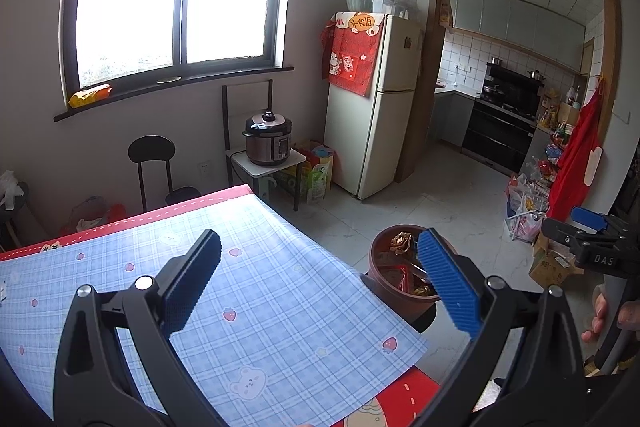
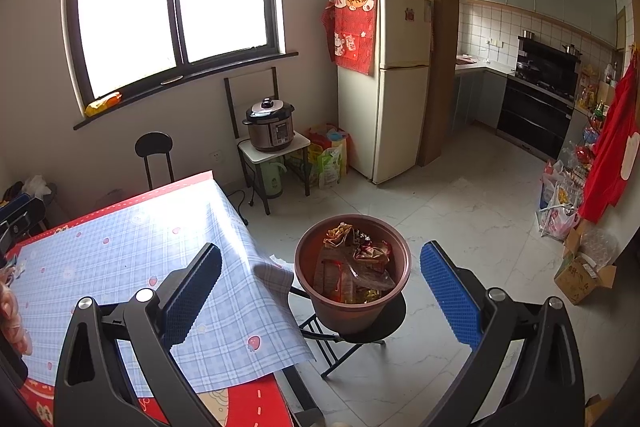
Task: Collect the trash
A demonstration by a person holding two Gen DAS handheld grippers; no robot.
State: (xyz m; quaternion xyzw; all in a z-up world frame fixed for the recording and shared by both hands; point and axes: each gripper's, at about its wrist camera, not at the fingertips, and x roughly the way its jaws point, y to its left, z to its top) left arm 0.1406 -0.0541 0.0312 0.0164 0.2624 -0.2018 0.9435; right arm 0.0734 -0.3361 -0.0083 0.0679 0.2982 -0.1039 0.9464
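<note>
Both claws are spread wide with nothing between the pads. The left gripper (image 1: pixel 320 281) hangs over the table (image 1: pixel 256 291), which has a blue checked cloth, and the right gripper (image 2: pixel 320 287) sits out past the table's edge, looking down at the brown bin (image 2: pixel 353 267).

The bin stands on a small black stool (image 2: pixel 372 327) just ahead of the right claw and slightly below it, right beside the table corner. It's already stuffed with wrappers (image 2: pixel 356 259). From the left claw, the bin is ahead and off to the right, partly hidden behind its blue pad.

The cloth ahead of both claws looks bare, so most of the job seems done. There might be something at the far left edge of the right wrist view, but it's too blurred to call. Best move is probably scanning the table before going anywhere.

Stuff to watch: the overhanging cloth corner droops close to the bin rim, so a low sweep could snag it. The stool looks light and tippy, so bumping the bin would be bad. The fridge (image 2: pixel 396 83), cooker (image 2: pixel 270 125) and floor bags (image 2: pixel 328 155) are well apart, no issue.
</note>
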